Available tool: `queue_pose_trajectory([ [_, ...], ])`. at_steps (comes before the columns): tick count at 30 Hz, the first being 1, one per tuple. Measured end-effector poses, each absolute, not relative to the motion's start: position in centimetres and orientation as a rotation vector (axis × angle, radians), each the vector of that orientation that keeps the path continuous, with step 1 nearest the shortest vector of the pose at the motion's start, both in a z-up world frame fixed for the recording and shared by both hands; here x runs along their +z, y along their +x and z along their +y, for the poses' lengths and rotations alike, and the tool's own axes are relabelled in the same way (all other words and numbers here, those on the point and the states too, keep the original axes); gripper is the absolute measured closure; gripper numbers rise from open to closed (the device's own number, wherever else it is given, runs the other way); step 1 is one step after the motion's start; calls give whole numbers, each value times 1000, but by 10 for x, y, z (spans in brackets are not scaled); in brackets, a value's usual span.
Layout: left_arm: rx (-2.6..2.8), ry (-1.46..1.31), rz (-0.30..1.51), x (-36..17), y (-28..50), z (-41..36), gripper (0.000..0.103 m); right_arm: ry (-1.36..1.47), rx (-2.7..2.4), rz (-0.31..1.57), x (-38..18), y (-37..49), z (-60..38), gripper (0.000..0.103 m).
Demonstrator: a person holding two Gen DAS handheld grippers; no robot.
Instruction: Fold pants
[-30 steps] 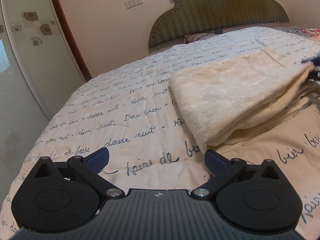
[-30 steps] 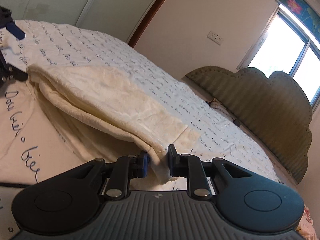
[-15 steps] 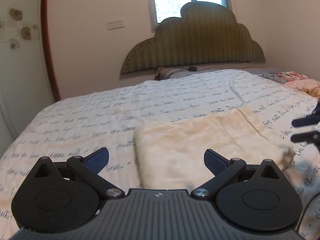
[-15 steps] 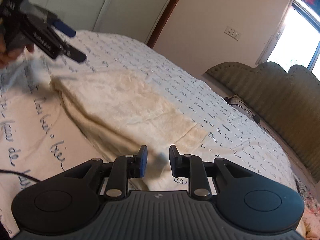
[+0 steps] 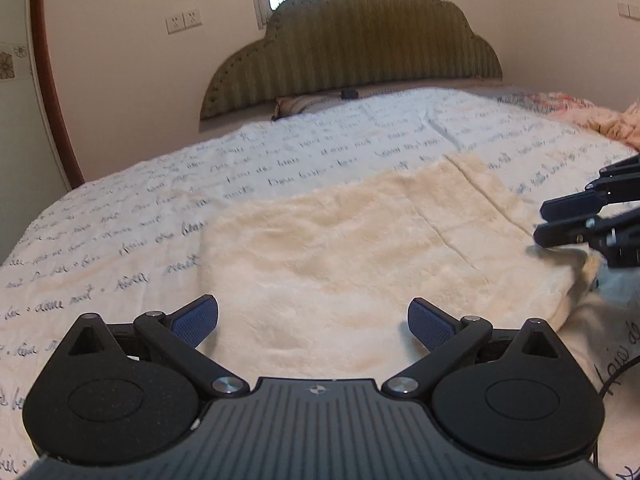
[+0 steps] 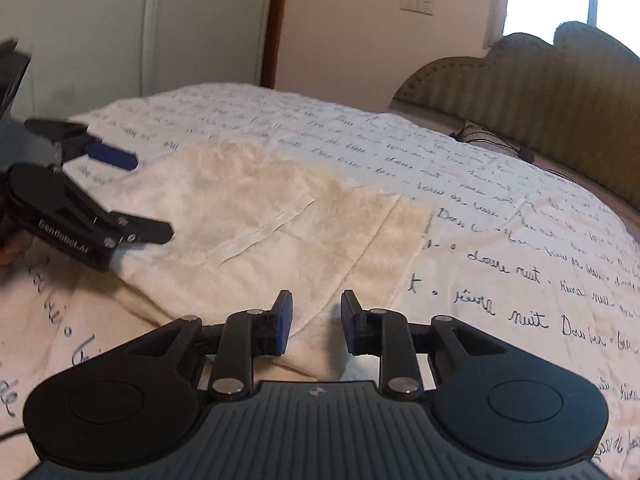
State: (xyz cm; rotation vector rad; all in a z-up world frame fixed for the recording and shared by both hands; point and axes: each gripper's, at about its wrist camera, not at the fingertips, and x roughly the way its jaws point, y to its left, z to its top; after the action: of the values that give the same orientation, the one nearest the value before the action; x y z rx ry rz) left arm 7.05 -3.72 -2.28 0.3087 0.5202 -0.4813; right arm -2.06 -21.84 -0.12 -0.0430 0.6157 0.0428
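Note:
The cream fleece pants [image 5: 360,248] lie folded in a flat rectangle on the bed; they also show in the right wrist view [image 6: 256,220]. My left gripper [image 5: 313,322] is open wide and empty, just above the near edge of the pants. My right gripper [image 6: 316,320] is open a little and empty, over the corner of the pants. In the left wrist view the right gripper [image 5: 560,220] shows at the right edge of the pants. In the right wrist view the left gripper [image 6: 132,196] hovers over the far left end.
The bedspread [image 5: 120,216] is white with dark script writing. A padded green headboard [image 5: 352,40] stands at the back, with a pillow [image 5: 304,102] below it. Floral bedding [image 5: 592,116] lies at the far right. A wardrobe [image 6: 120,20] stands by the bed.
My right gripper has let go of the pants' edge and opened slightly. The raised fold has dropped flat. My left gripper has swung over the pants' near edge.

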Motion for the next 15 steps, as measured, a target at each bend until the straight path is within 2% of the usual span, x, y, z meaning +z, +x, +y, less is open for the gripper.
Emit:
queue_pose_trajectory([
  [3, -460, 239, 513, -15, 83, -20, 0, 134, -23, 596, 1, -19, -253, 76],
  [7, -461, 75, 617, -15, 111, 4, 1, 308, -33, 640, -13, -6, -284, 74],
  [8, -476, 20, 654, -17, 120, 11, 1, 357, -27, 651, -18, -3, -290, 72],
  [10, -521, -93, 749, -23, 140, 24, 1, 448, -9, 650, -24, 1, -299, 52],
  [11, -547, -153, 803, -28, 150, 29, 1, 498, 9, 656, -27, 3, -304, 49],
  [15, -660, -358, 938, -48, 177, 44, 1, 646, 96, 676, -42, 14, -319, 46],
])
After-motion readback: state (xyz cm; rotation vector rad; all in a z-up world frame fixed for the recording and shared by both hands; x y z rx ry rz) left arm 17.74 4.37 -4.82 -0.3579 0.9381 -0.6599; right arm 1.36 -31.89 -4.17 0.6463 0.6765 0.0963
